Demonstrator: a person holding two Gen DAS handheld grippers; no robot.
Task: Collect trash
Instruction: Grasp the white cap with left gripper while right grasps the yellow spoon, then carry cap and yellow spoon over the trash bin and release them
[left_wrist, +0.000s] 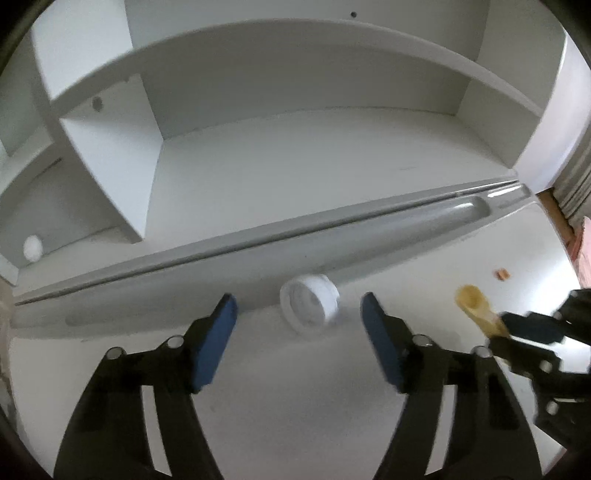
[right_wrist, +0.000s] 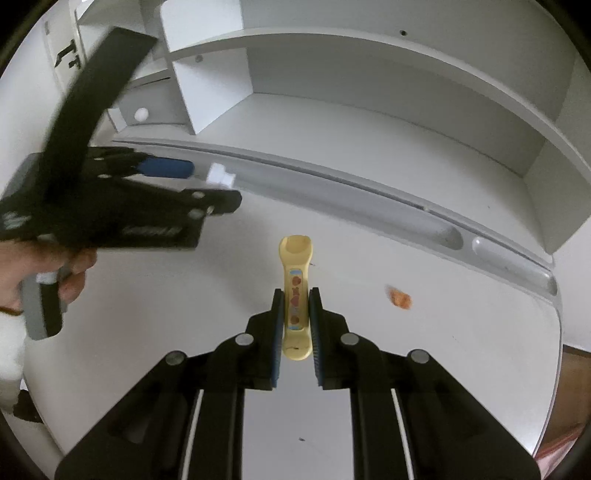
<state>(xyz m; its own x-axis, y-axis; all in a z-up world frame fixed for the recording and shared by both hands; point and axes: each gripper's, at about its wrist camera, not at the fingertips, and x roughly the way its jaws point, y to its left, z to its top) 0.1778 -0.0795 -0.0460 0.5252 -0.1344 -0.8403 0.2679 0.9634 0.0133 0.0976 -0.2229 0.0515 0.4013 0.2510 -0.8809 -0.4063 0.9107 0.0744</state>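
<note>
Left claw (left_wrist: 299, 314) angles downward, blue pads spread wide and gripping nothing — right claw (right_wrist: 296, 314) is clamped tight; a hand (right_wrist: 70, 275) grips the left handle.

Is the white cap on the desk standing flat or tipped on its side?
Tipped on its side. In the left wrist view the white cap shows its open, ringed inside toward the camera, lying on the desk between the open left tool's fingers, untouched.
</note>
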